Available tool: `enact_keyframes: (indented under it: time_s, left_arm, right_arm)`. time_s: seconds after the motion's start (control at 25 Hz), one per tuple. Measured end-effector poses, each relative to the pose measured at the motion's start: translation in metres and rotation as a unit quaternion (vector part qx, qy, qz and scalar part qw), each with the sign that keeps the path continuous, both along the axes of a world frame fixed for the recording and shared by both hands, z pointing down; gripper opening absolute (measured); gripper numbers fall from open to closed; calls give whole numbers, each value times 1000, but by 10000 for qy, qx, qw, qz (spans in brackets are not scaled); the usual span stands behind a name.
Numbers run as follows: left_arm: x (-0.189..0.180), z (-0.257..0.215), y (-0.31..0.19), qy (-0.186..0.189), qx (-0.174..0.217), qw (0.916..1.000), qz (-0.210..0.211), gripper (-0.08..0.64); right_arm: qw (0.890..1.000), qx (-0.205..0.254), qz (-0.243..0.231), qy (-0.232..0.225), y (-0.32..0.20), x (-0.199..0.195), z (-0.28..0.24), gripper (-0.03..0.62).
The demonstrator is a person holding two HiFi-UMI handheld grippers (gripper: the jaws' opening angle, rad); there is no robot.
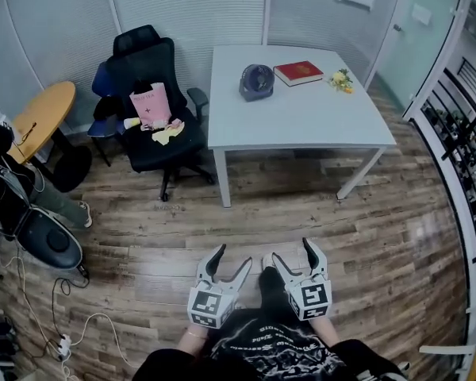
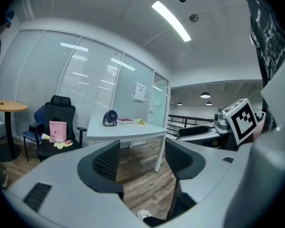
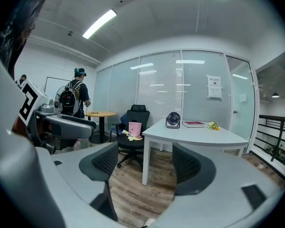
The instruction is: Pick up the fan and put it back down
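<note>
Left gripper [image 1: 233,256] and right gripper [image 1: 289,250] were held low, close to the person's body, each with its jaws spread wide and nothing between them, well apart from the white table [image 1: 301,125]. The fan [image 1: 256,81] stood upright near the table's far edge, just beside a red book [image 1: 298,72]. On so long a reach, a jaw might tip the fan or shove it into the book, and its rounded cage might slip from a pinch. It looked small, round and dark blue-grey.
</note>
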State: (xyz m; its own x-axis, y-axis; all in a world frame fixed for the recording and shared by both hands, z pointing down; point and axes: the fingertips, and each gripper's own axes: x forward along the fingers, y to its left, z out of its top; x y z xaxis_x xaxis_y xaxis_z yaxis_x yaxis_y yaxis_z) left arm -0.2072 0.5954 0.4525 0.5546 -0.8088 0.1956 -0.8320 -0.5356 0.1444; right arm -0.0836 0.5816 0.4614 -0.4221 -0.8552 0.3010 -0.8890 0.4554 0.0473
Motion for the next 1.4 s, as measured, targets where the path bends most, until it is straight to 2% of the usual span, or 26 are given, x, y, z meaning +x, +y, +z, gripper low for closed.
enact_keyframes:
  time_s: [0.24,0.6,0.84,1.04,1.24,1.4]
  left_arm:
    - [-8,7,-39,-26,-101,9993,-361,332]
    - [7,0,-140,-91,-214,9960,-865,336]
    - [39,1,-206,-95,-275,9936,-1087,336]
    - [78,4,-255,-67,-295,9938,-1073,336]
    - [112,8,-290,-1,-371,9940,-1030,334]
    - [124,13,-304,-36,-463,9936,-1026,334]
  right_arm:
    - [9996,-17,-249,-98,-49,-1,6,362]
    - [9957,-159,-907,-46,-158,10,10,357]
    - [9925,-143,-1215,33,-230,35,8,353]
    - [9909,-168,-1336,69,-276,66,12,351]
    - [9905,-216,-1355,80,-310,96,17,348]
    - [9912,-235,-1304,77,-325,107,23,325]
